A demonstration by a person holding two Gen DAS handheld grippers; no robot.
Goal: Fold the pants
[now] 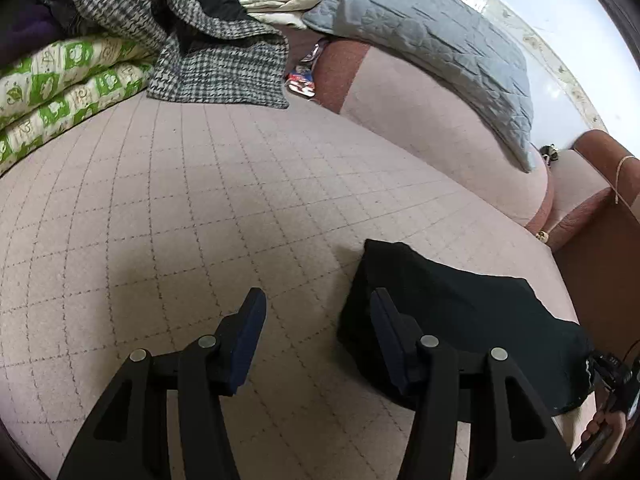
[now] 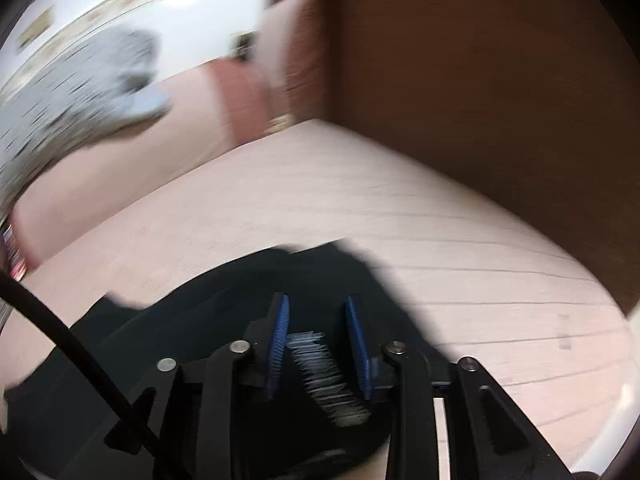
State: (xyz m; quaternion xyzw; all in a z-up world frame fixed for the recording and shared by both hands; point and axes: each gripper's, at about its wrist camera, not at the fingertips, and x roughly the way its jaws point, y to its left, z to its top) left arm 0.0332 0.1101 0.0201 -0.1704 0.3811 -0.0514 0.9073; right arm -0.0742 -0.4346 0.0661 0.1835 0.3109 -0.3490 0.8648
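Note:
The black pants lie folded into a compact bundle on the pink quilted bed. My left gripper is open and empty, its right finger over the bundle's left edge. In the blurred right wrist view, my right gripper hovers over the black pants, its jaws apart with a white label showing between them; nothing is clearly pinched.
Green-patterned quilts and a houndstooth garment are piled at the far left. A grey pillow leans on the pink headboard. A brown wooden panel stands at the bed's right side.

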